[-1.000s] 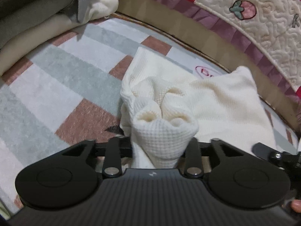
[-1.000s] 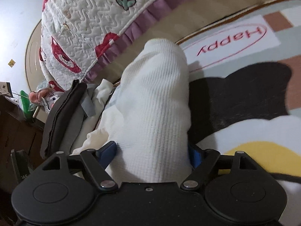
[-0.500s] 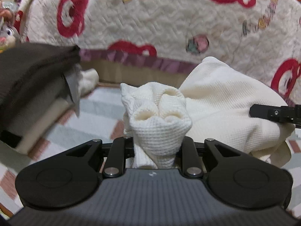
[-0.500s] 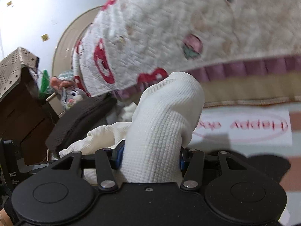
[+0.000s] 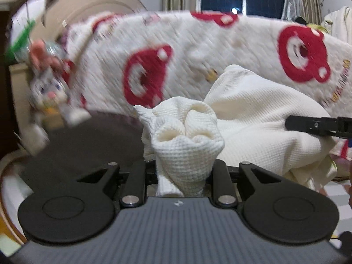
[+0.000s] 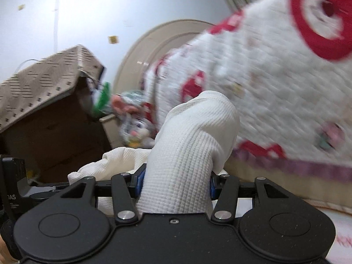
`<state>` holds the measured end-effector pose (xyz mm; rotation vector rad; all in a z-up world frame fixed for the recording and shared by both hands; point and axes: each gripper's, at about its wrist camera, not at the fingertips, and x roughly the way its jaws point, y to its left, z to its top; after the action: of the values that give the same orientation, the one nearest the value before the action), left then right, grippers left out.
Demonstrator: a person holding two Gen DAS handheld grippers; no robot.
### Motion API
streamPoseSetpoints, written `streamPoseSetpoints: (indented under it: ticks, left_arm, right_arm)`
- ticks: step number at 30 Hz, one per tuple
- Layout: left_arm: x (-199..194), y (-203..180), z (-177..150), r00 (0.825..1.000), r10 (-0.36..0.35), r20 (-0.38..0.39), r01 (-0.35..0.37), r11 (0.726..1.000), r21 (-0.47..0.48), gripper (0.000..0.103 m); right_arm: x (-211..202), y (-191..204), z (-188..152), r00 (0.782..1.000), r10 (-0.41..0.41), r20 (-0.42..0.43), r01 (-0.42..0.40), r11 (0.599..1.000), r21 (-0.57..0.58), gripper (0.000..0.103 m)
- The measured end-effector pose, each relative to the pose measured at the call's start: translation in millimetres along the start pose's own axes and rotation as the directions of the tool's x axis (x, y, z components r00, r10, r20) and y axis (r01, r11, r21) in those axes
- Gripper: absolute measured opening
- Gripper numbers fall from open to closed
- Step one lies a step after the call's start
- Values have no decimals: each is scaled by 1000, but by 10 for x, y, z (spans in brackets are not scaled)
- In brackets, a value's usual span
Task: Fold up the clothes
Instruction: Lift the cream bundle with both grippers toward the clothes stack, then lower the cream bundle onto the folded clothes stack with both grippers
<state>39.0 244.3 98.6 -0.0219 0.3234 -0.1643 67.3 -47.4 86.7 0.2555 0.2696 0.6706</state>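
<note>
A cream waffle-knit garment (image 5: 253,118) hangs lifted off the floor between both grippers. My left gripper (image 5: 183,171) is shut on a bunched wad of it, which rises between the fingers. In the right wrist view my right gripper (image 6: 176,182) is shut on another thick fold of the same garment (image 6: 189,145). The right gripper's black finger (image 5: 316,125) pokes in at the right edge of the left wrist view, against the cloth. The fingertips of both grippers are hidden by fabric.
A bed with a white quilt printed with red bears (image 5: 198,50) stands straight ahead, its curved headboard (image 5: 92,6) at left. A dark folded pile (image 5: 88,138) lies low left. A plush toy (image 5: 48,88) and a brown cardboard box (image 6: 44,118) sit by the headboard.
Both grippers have risen and tilted up with the garment. The patterned rug has dropped out of sight, and the bed, wall and window now fill the views.
</note>
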Motion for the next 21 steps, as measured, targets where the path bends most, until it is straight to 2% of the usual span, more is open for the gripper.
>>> streamPoseSetpoints:
  ticks: [5, 7, 9, 11, 13, 14, 15, 16, 18, 20, 21]
  left_arm:
    - [-88, 563, 484, 991, 108, 74, -109, 994, 16, 20]
    - [-103, 790, 663, 981, 157, 110, -159, 987, 11, 20]
    - [-127, 992, 795, 964, 220, 150, -220, 975, -13, 20]
    - [-153, 1217, 841, 945, 280, 170, -264, 958, -112, 20]
    - [-91, 1467, 711, 952, 285, 109, -241, 921, -306, 22]
    - [-19, 1558, 604, 958, 281, 66, -235, 892, -386, 22]
    - [53, 1648, 496, 962, 272, 24, -230, 856, -463, 23]
    - [220, 1656, 334, 961, 271, -46, -258, 831, -493, 24]
    - [546, 1645, 37, 947, 272, -170, -321, 795, -516, 26]
    - [782, 1715, -301, 931, 242, -272, -361, 720, -593, 28]
    - [754, 1732, -359, 936, 241, -255, -349, 713, -608, 31]
  right_arm:
    - [664, 317, 367, 992, 126, 18, -125, 991, -45, 56]
    - [999, 434, 532, 984, 178, 17, -177, 982, -63, 56]
    - [1328, 539, 689, 971, 237, 17, -235, 969, -77, 56]
    - [1748, 529, 783, 947, 322, 15, -321, 945, -62, 57]
    - [2166, 437, 781, 927, 375, 16, -374, 927, -16, 62]
    - [2375, 391, 779, 916, 400, 17, -401, 916, 7, 63]
    - [2606, 313, 711, 926, 378, -21, -376, 925, 58, 65]
    - [2842, 229, 629, 936, 347, -68, -338, 934, 112, 65]
    - [3203, 86, 361, 957, 226, -180, -193, 964, 184, 63]
    - [3330, 5, 96, 958, 120, -259, -66, 976, 207, 63]
    - [3273, -47, -1, 962, 97, -255, -31, 967, 251, 63]
